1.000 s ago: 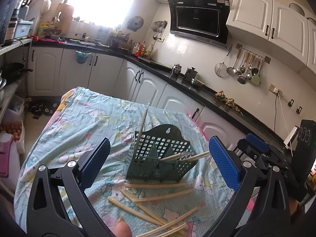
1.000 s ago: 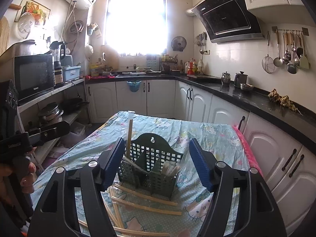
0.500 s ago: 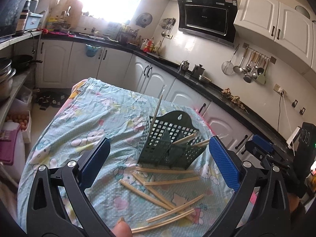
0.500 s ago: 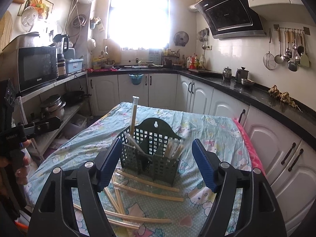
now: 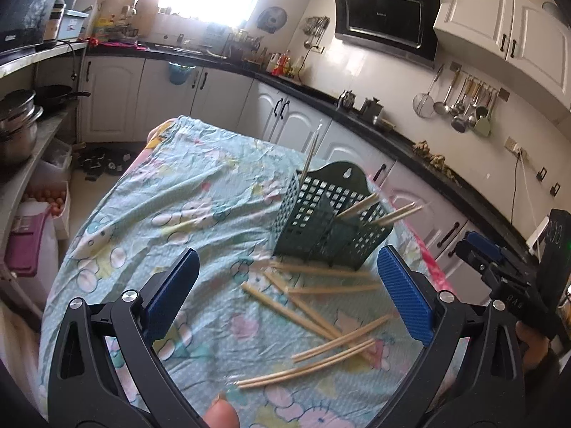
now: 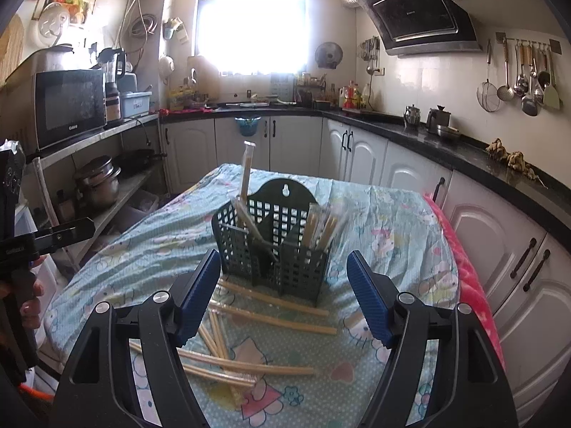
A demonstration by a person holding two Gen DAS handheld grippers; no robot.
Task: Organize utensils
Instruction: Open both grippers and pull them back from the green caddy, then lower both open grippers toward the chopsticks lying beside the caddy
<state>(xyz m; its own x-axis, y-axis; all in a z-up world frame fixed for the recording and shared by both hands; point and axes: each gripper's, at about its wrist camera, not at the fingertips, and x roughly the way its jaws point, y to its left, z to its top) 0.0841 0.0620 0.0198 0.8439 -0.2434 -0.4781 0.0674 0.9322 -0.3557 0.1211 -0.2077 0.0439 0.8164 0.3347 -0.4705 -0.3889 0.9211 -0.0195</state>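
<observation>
A dark green lattice utensil basket (image 5: 328,217) (image 6: 274,242) stands on the table with several chopsticks leaning in its compartments. Several loose wrapped bamboo chopsticks (image 5: 321,317) (image 6: 249,349) lie scattered on the cloth in front of it. My left gripper (image 5: 285,299) is open and empty, above the loose chopsticks. My right gripper (image 6: 282,296) is open and empty, hovering just in front of the basket. The right gripper also shows at the right edge of the left wrist view (image 5: 499,267).
The table wears a light blue cartoon-print cloth (image 5: 171,192) (image 6: 389,228). White kitchen cabinets (image 6: 357,153) and a black counter run behind and to the right. A shelf with pots (image 6: 100,182) and a microwave (image 6: 67,107) stands on the left.
Both grippers have risen and pulled back a little from the basket; the left view now looks down on more of the loose chopsticks. Both stay open.
</observation>
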